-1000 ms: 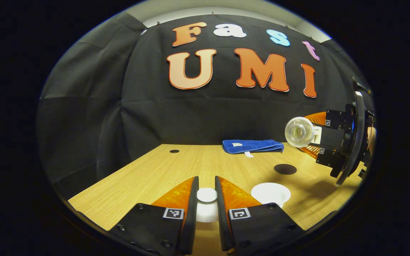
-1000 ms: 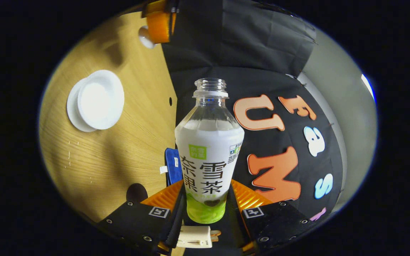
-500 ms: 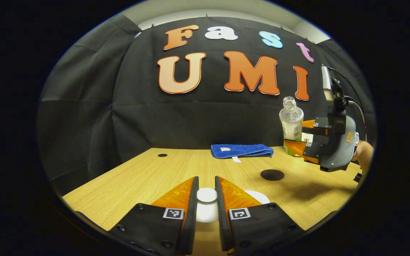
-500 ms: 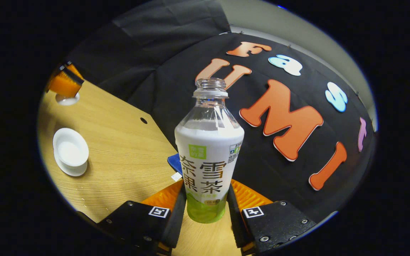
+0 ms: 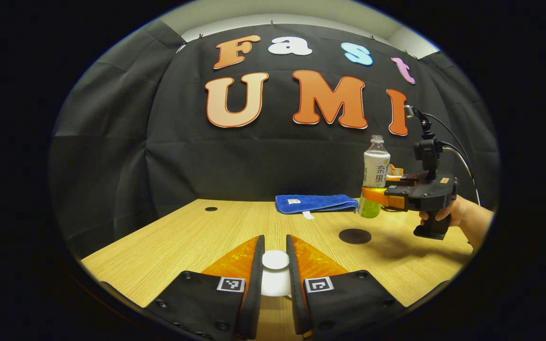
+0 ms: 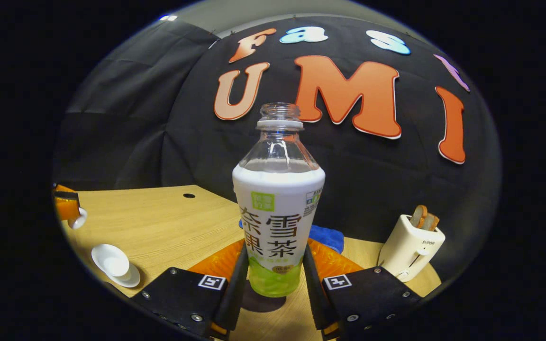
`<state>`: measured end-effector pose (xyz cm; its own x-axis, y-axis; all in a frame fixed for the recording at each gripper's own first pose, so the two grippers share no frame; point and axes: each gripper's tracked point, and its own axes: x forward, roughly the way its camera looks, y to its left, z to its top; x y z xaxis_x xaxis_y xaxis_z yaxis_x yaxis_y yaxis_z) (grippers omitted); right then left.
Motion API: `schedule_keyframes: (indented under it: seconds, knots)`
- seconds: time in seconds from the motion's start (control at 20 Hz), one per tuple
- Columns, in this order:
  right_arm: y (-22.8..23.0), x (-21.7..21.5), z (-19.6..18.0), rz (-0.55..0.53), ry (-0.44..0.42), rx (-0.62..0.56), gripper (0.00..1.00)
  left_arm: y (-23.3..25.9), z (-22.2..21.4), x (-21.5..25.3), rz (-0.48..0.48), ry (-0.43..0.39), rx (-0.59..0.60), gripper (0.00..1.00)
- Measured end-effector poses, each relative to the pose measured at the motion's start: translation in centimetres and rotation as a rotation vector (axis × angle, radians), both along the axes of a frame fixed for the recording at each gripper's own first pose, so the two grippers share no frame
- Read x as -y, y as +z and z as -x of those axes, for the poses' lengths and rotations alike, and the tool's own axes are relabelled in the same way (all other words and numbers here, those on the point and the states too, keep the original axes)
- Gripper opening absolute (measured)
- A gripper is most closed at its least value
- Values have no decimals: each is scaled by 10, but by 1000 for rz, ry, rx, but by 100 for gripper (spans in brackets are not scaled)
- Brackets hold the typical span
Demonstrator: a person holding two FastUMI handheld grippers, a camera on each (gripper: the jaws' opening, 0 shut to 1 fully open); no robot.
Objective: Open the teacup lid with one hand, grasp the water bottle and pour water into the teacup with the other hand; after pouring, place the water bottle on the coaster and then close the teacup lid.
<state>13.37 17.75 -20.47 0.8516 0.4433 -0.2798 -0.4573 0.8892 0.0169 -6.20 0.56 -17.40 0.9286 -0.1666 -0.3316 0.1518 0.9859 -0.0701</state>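
Tabletop (image 6: 159, 222): right tongs (image 6: 275, 279) grip upright bottle (image 6: 277, 208)

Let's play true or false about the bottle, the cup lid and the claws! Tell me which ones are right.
1. The right claw holds the water bottle upright. True.
2. The bottle has its cap on. False: its neck is open.
3. The left claw holds the teacup lid. True.
4. The teacup is covered. False: it stands open on its saucer.
5. The bottle stands on the coaster. False: it hangs above the coaster, not yet set down.
6. A blue cloth lies on the table. True.
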Motion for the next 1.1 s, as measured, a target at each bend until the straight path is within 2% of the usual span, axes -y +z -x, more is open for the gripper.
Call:
schedule_keyframes:
  seconds: [0.05, 0.2, 0.4, 0.5, 0.6, 0.7, 0.85, 0.9, 0.95, 1.0, 1.05, 1.1]
  knots:
    - [-5, -3, 0, -21, 2, -15, 61, -1, 0, 2, 1, 0, -5, 34]
    - [-34, -12, -2, 9, -6, -59, 61, -5, 0, 6, 7, 0, -16, 31]
    - [-60, -12, -4, 2, -14, -124, 61, -10, -2, 8, 12, -3, -28, 34]
    - [-72, -13, -4, -8, -15, -168, 61, -11, -4, 9, 19, -6, -36, 31]
    - [-76, -13, -3, -22, -16, -191, 61, -15, -5, 11, 23, -12, -46, 34]
    - [-78, -12, -3, -31, -20, -204, 58, -18, -7, 15, 25, -19, -57, 32]
    - [-77, -13, -3, -47, -13, -218, 64, -21, -10, 22, 39, -37, -65, 35]
    - [-77, -15, -1, -75, 0, -240, 62, -25, -10, 26, 42, -43, -77, 32]
    - [-77, -15, 0, -100, 8, -255, 67, -29, -10, 29, 46, -48, -83, 32]
    - [-74, -13, 1, -108, 10, -259, 65, -30, -11, 32, 53, -55, -90, 34]
    - [-68, -11, 1, -100, 7, -247, 76, -33, -11, 35, 57, -60, -97, 32]
    - [-61, -9, 3, -86, 8, -226, 79, -34, -12, 37, 61, -63, -99, 32]
